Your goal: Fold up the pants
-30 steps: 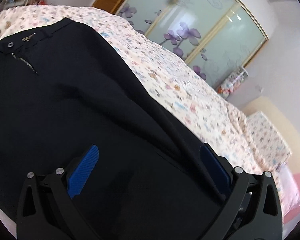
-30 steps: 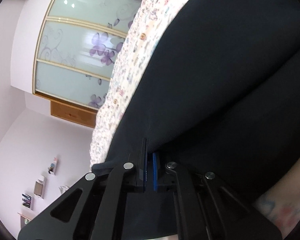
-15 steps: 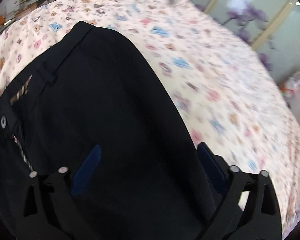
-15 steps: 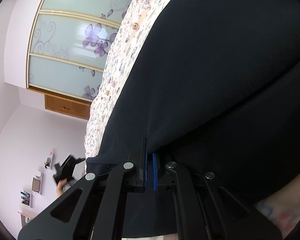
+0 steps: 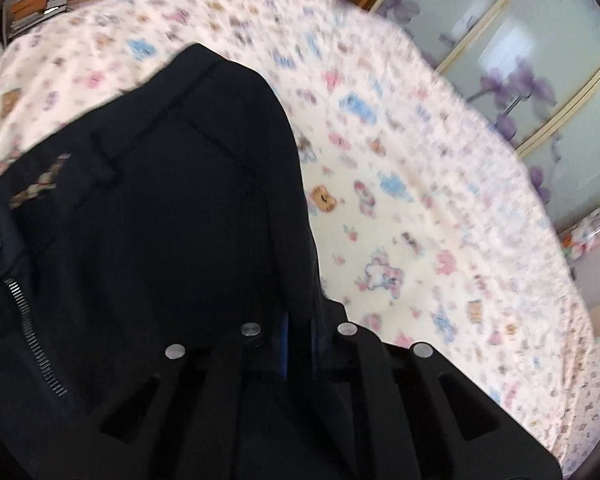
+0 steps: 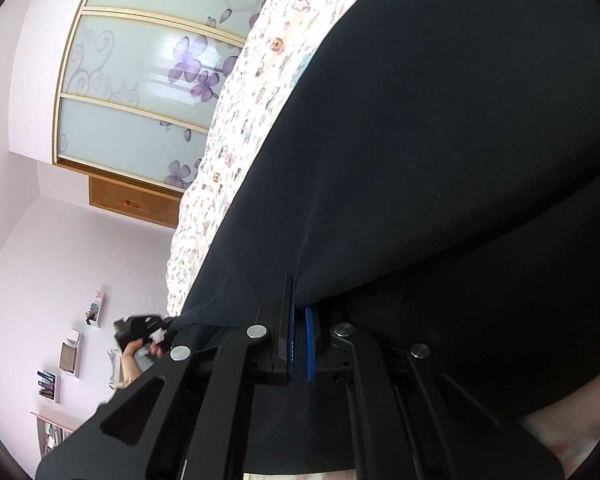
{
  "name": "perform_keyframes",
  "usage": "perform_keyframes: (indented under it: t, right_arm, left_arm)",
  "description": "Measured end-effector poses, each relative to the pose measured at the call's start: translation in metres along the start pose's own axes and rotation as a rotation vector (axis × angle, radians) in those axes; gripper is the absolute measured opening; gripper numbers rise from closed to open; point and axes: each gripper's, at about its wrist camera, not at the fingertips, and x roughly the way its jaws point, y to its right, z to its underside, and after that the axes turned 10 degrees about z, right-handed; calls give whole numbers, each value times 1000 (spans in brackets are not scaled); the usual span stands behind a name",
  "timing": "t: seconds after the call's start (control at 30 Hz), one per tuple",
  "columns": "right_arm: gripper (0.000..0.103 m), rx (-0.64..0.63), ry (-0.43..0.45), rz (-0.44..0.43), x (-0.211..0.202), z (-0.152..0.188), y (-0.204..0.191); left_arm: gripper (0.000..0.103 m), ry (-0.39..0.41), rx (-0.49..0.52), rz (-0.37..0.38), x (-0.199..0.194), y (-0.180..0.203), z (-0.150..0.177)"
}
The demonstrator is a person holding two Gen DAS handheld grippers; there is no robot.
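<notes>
The left gripper (image 5: 298, 330) is clamped on the side edge of the black pants (image 5: 160, 220). Their waistband points to 11 o'clock on the patterned bedsheet (image 5: 400, 220). The right gripper (image 6: 299, 316) pinches a fold of the pants.

Both grippers same build: matte black plastic linkage arms with triangular cutouts, four round silver rivets each. left gripper (image 5: 299, 334) shows only slivers of blue pad. right gripper (image 6: 299, 344) has ribbed bright-blue pads (image 6: 310, 344) on slim black finger plates. Bare-skinned hand (image 6: 134, 354) visible far off, gripping other black unit.
</notes>
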Motion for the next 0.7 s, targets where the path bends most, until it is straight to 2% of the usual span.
perform_keyframes:
  t: [0.1, 0.17, 0.2, 0.27, 0.4, 0.47, 0.57, 0.63, 0.7]
  right_arm:
    - [4, 11, 20, -55, -4, -7, -1]
    - [4, -9, 60, -78, -12, -10, -4]
    - [4, -34, 97, -84, -19, -13, -7]
    - [4, -56, 153, -102, -31, -15, -10]
    - [4, -66, 183, -78, -41, -13, -7]
    - [4, -68, 174, -43, -44, -11, -5]
    - [4, -79, 167, 3, -47, -5, 1]
    - [4, -92, 155, 61, -48, -1, 4]
    - [4, -97, 132, 108, -48, 1, 7]
  left_arm:
    - [7, 52, -8, 93, -53, -19, 15]
    - [7, 86, 9, 126, -90, -32, 30]
    - [7, 116, 34, 136, -119, -43, 46]
    - [7, 157, 67, 144, -152, -58, 68]
    - [7, 236, 78, 147, -216, -109, 131]
    - [7, 224, 27, 136, -224, -132, 153]
    - [7, 148, -91, 113, -211, -174, 175]
    - [8, 139, -90, 89, -199, -178, 182]
    - [10, 155, -46, 64, -198, -174, 186]
